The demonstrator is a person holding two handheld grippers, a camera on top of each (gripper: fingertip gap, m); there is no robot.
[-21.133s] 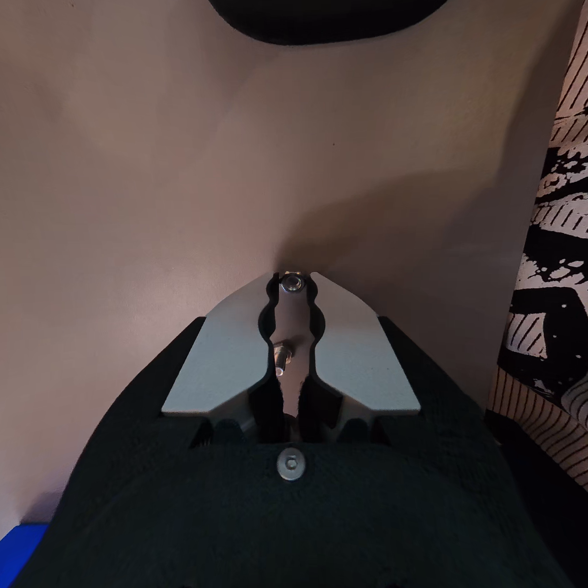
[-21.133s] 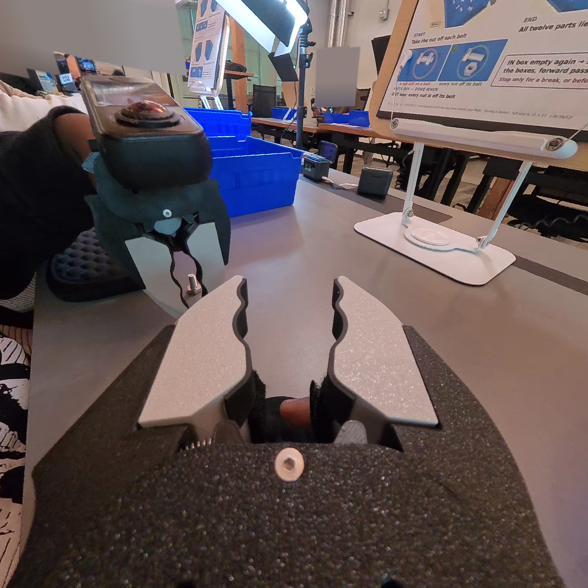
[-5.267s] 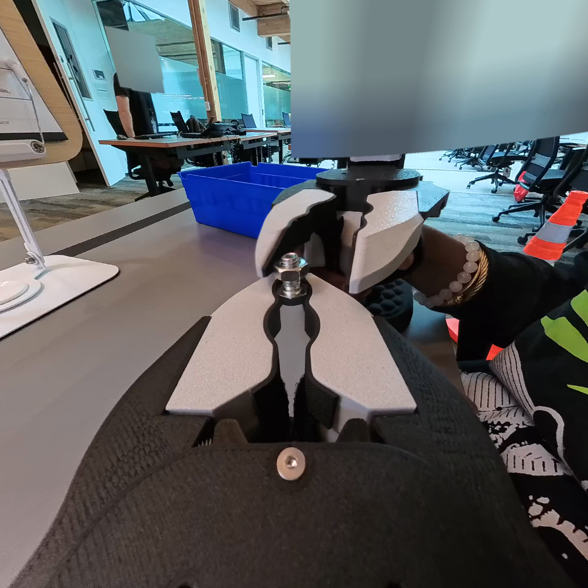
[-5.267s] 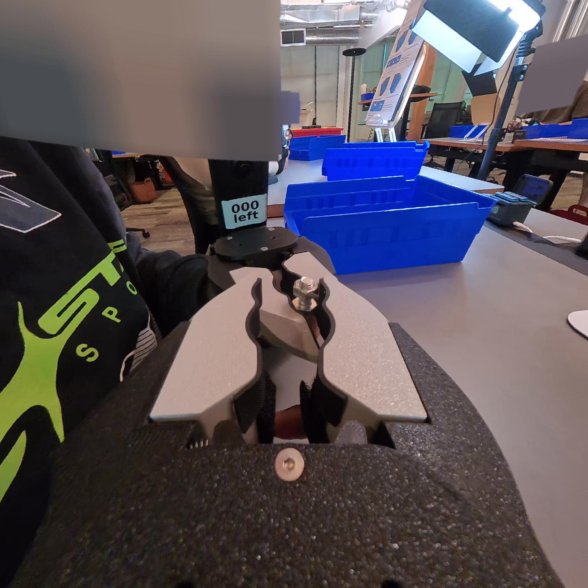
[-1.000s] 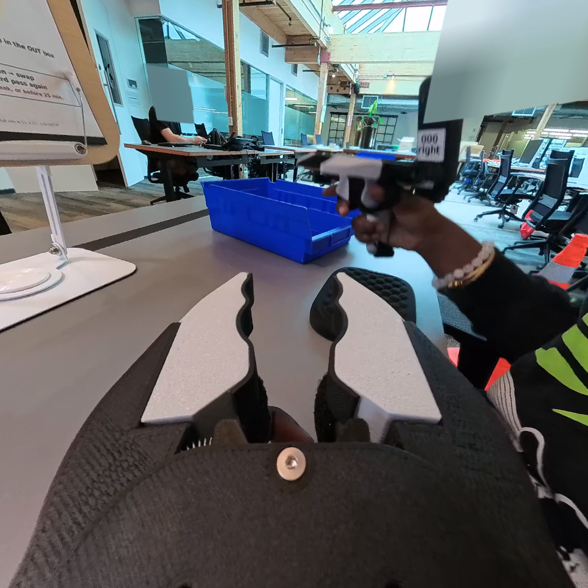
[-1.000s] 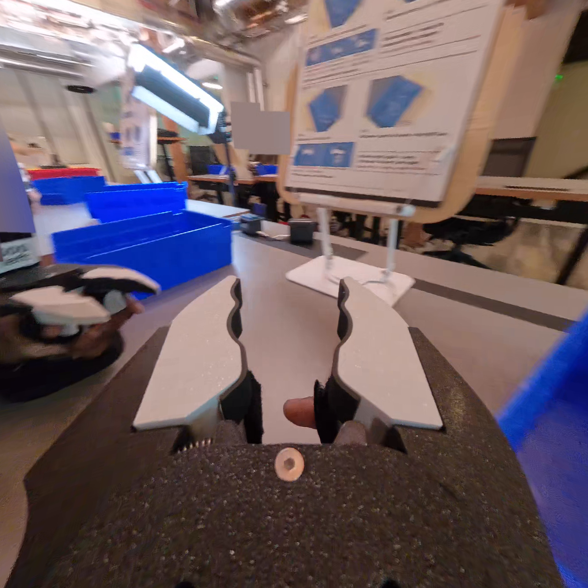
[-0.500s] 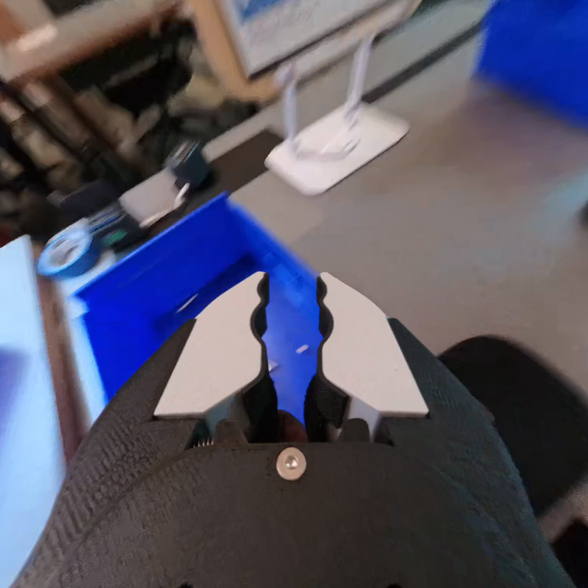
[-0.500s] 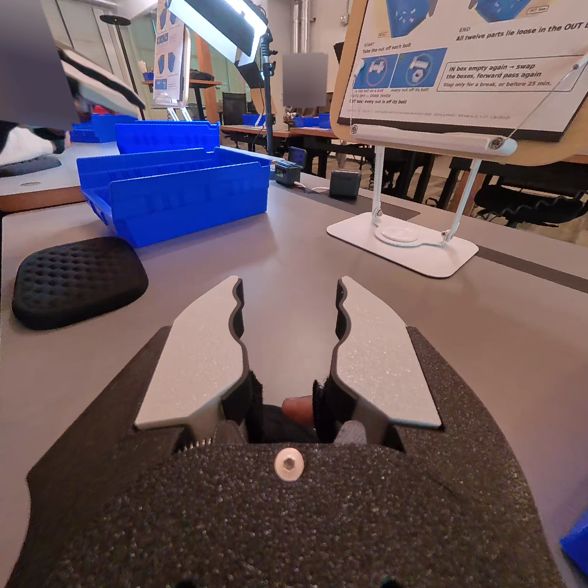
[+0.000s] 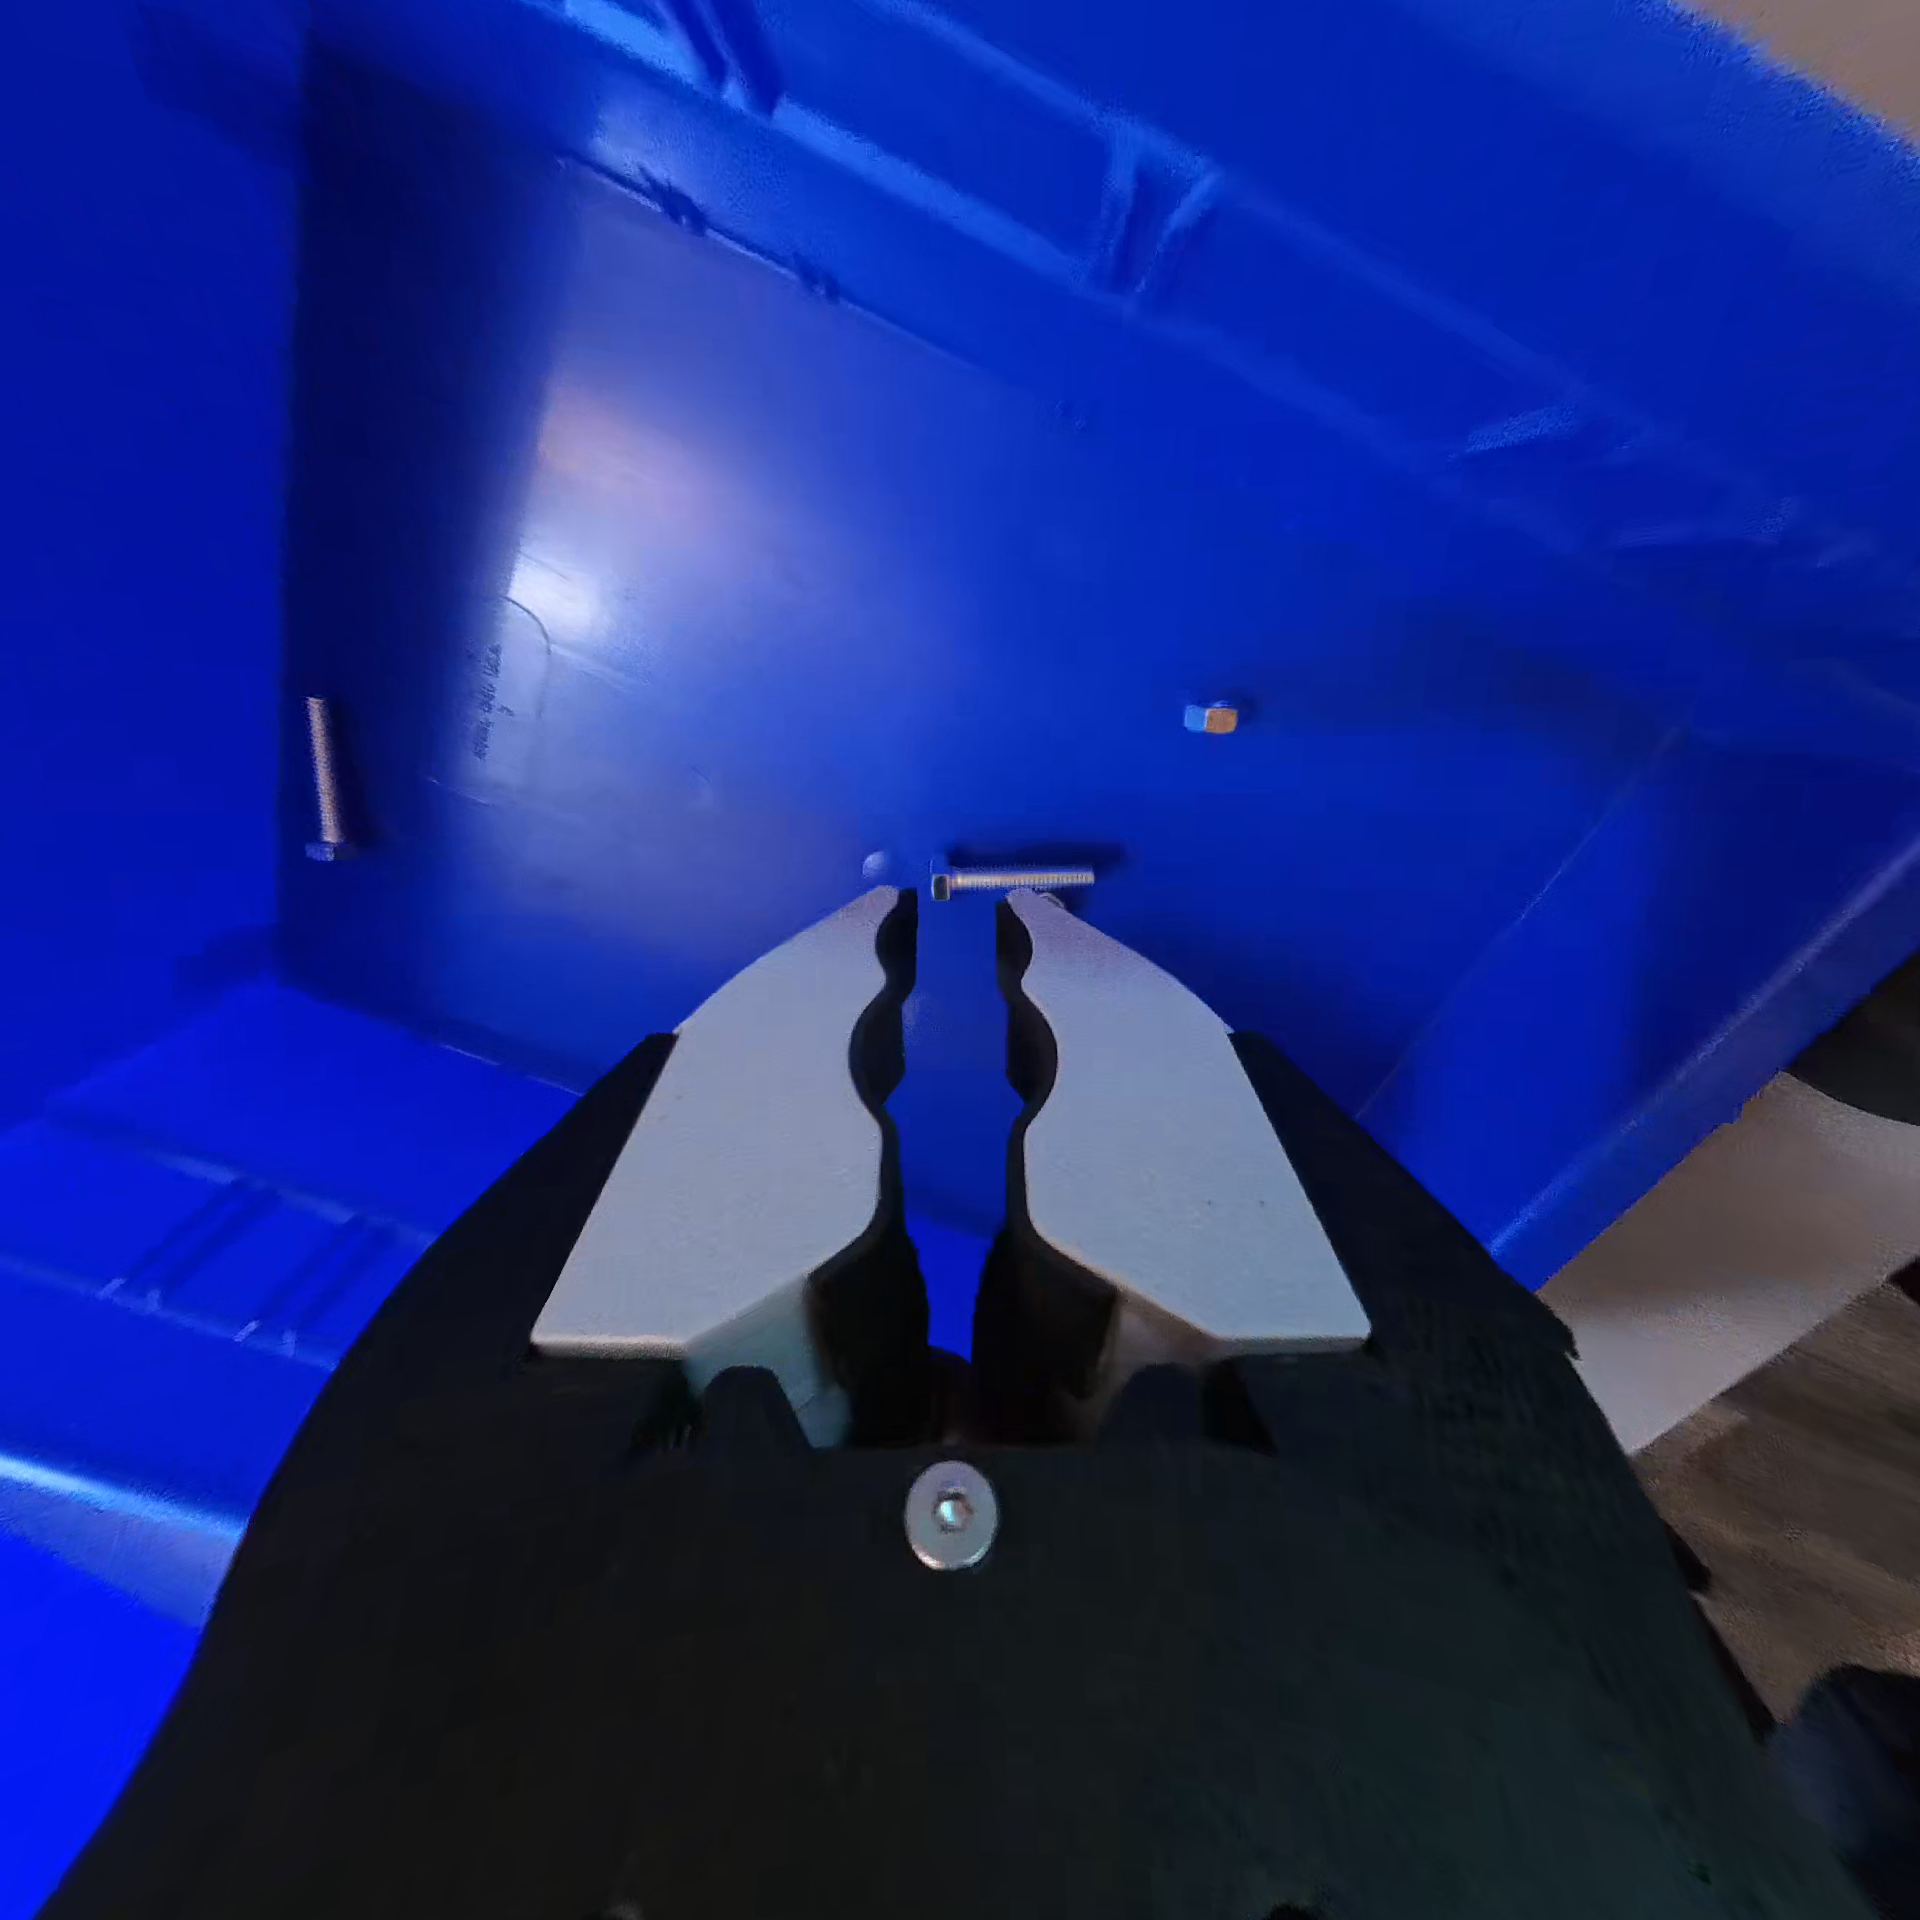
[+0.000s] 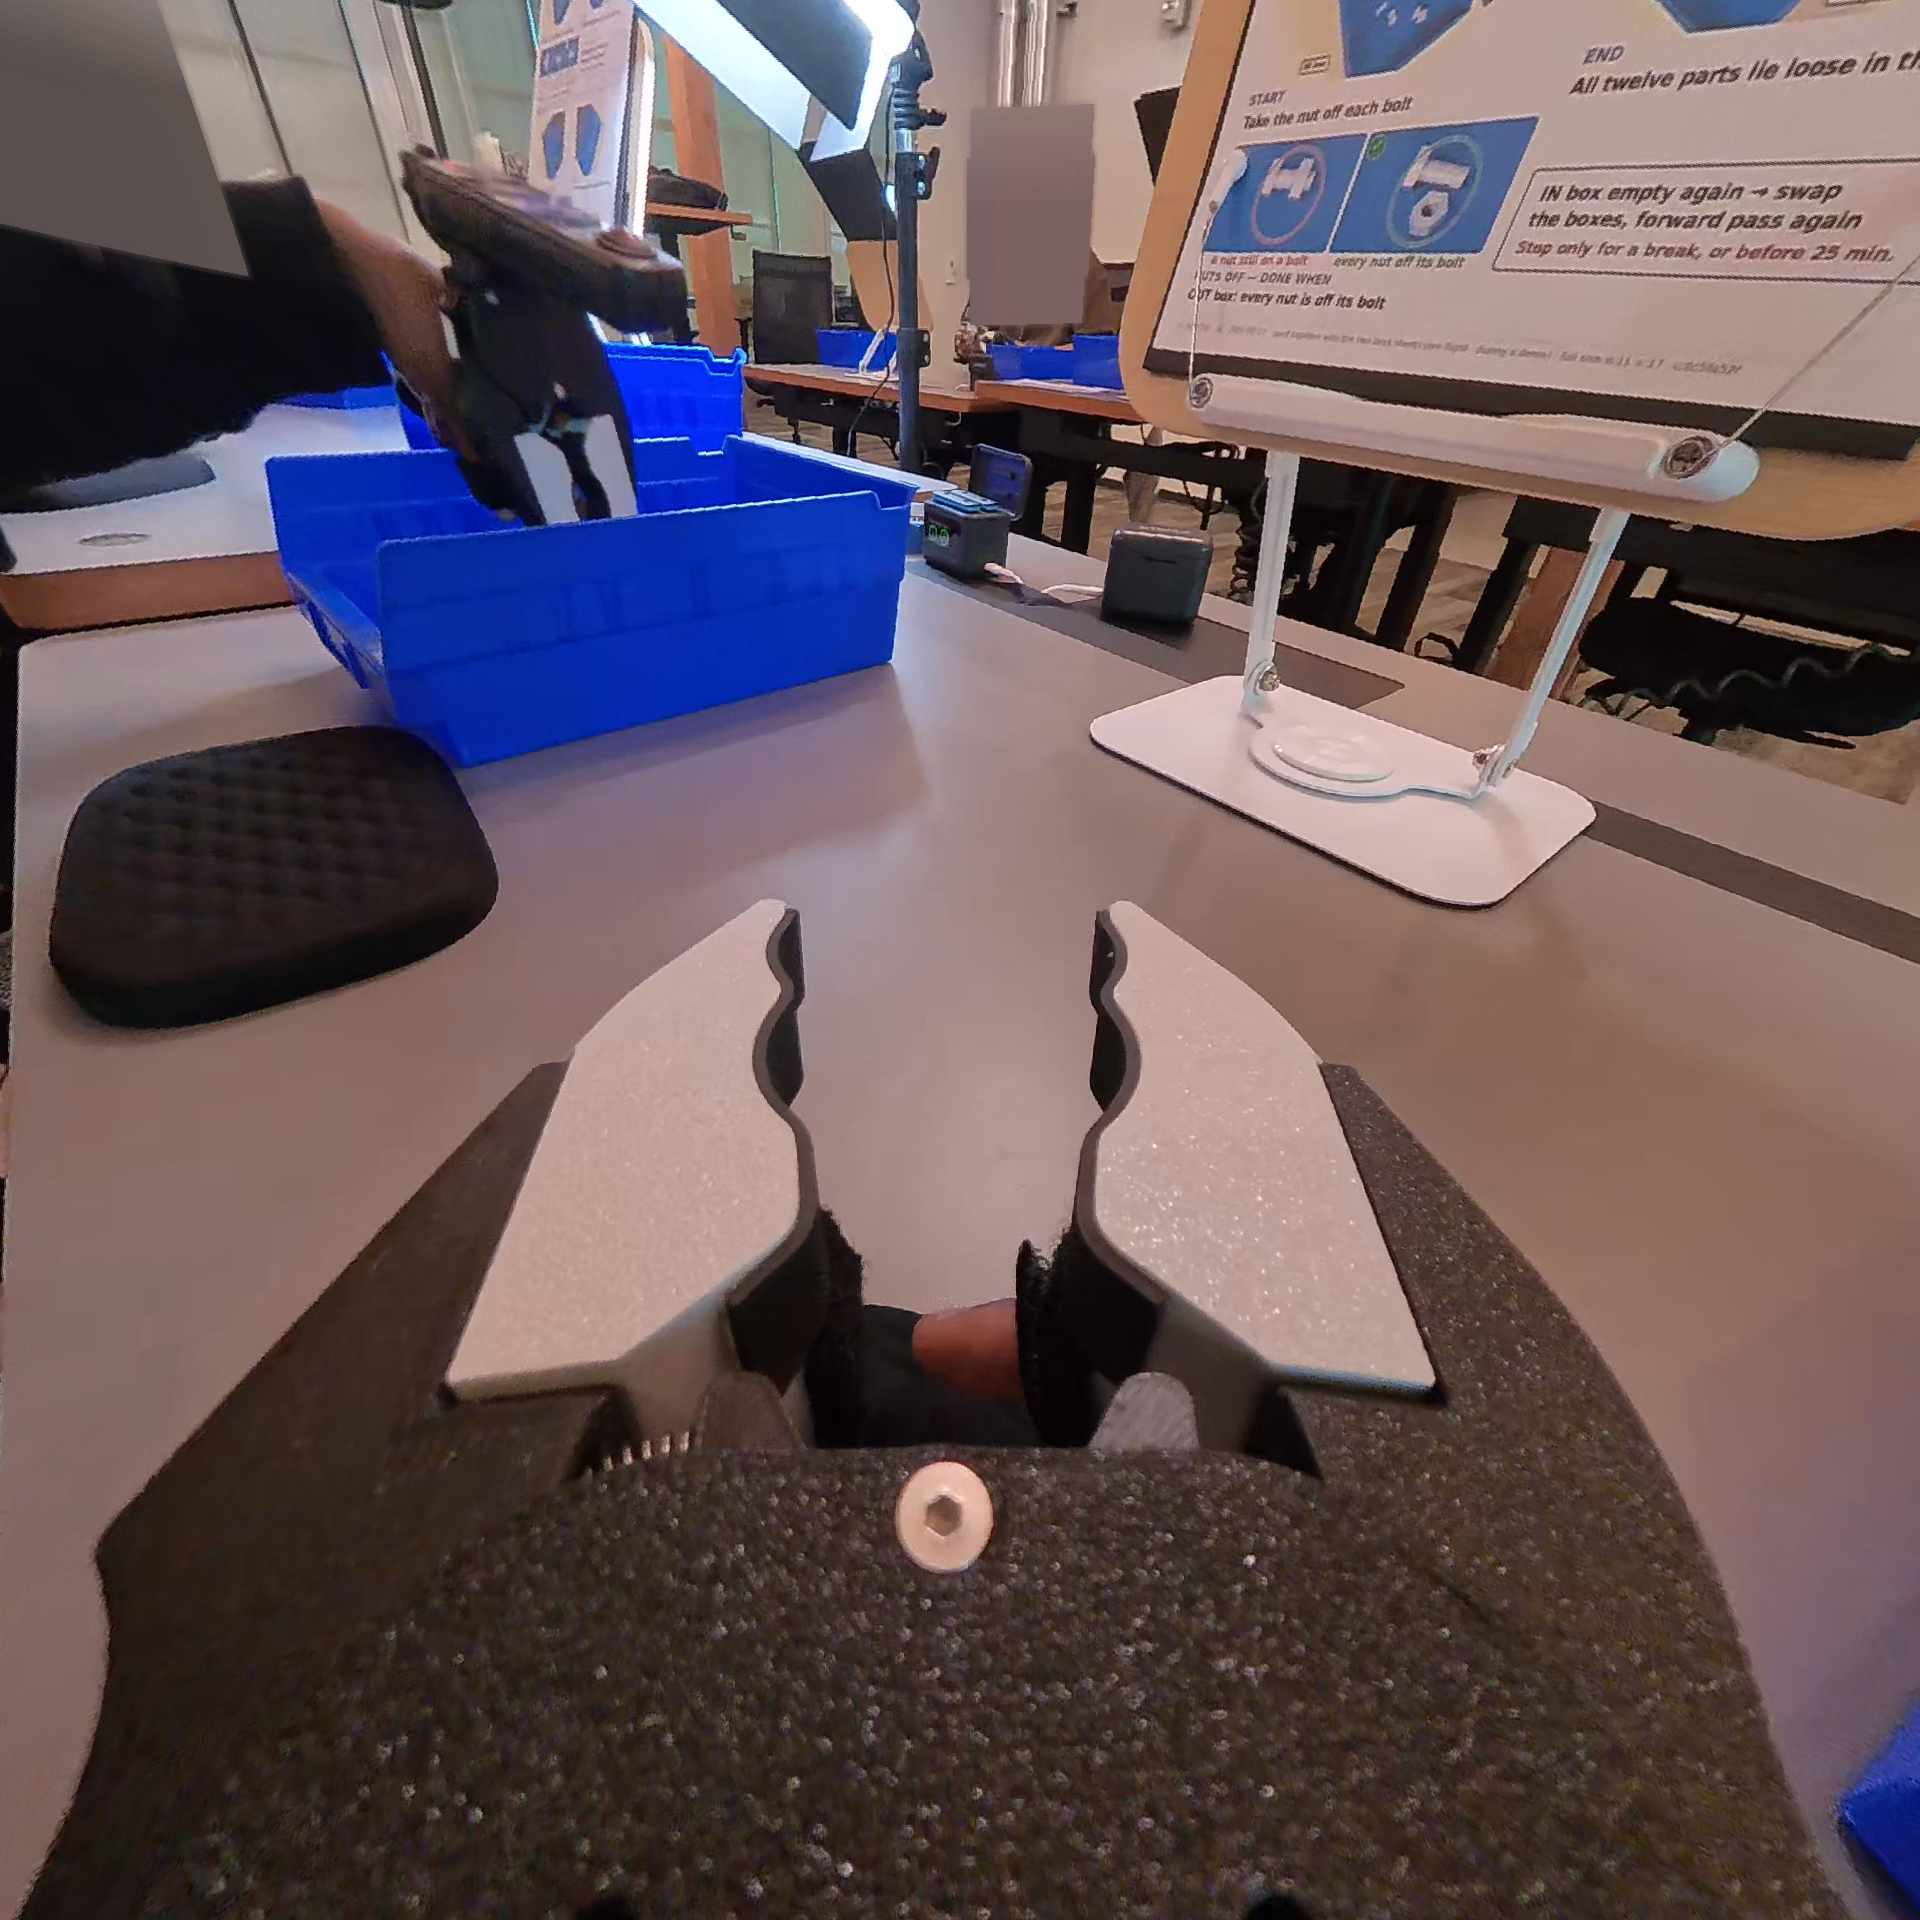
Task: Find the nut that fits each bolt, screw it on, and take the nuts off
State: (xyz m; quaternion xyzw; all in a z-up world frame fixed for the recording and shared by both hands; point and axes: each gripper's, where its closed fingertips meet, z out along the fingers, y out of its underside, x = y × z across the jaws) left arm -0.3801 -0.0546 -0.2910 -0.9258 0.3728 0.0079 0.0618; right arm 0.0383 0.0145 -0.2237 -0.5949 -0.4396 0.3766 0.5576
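left tongs (image 9: 958, 902) slightly spread over bolt (image 9: 1013, 881) centre frame in blue bin (image 9: 1351, 312) | risk: narrow gap skids bolt aside | right tongs (image 10: 945, 935) spread wide, empty above worktop (image 10: 1039, 831)

A slim silver bolt (image 9: 1013, 881) lay flat on the blue floor of the bin (image 9: 935, 499), crosswise just past the tips of the left tongs (image 9: 958, 900), its small head to the left, about level with the narrow gap between the fingers, its threaded shank running off to the right. It was bare, no nut on it, and the tips were just short of touching it. A second, longer bolt (image 9: 326, 777) lay well off to the left against the bin wall, head nearest the tongs. One loose silver nut (image 9: 1210, 717) sat apart, farther ahead and to the right, on its side.
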